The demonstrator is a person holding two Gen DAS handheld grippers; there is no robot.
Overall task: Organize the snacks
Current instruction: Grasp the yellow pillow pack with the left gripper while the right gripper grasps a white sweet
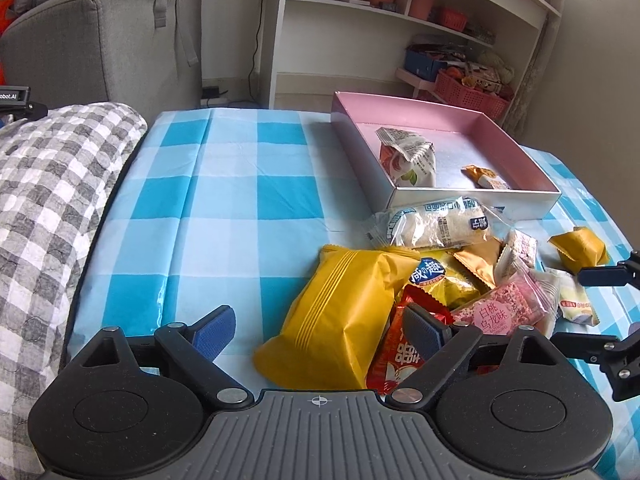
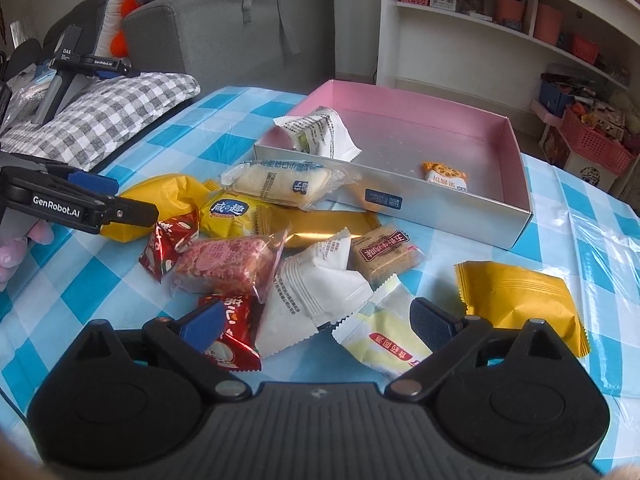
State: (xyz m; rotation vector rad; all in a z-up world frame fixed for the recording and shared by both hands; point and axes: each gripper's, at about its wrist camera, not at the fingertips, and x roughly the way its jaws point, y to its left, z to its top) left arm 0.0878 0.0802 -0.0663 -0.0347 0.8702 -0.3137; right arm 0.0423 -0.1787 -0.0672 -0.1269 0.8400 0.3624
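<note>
**Snacks heaped beside a half-filled pink box**

Snacks lay in a loose pile on the blue-and-white checked tablecloth, just in front of the shallow box with its pink inner walls. Farthest left, a grey checked cushion rested at the table's edge, with a grey armchair behind it. The left gripper hung over the near left part of the pile with its jaws wide apart, a large yellow packet lying between the blue pads, which did not press on it; a red packet lay against the right pad. Next to these sat a pink bar in clear wrap, a white packet and a small brown bar. The right gripper stood over the near side of the heap, jaws likewise spread, with another red packet by its left pad and a pale yellow-and-white packet between the pads, nothing clamped. A second yellow packet lay apart to the right. Inside the box were a white printed packet in the left corner and a small orange one near the front wall. White shelves stood behind, on the right.
</note>
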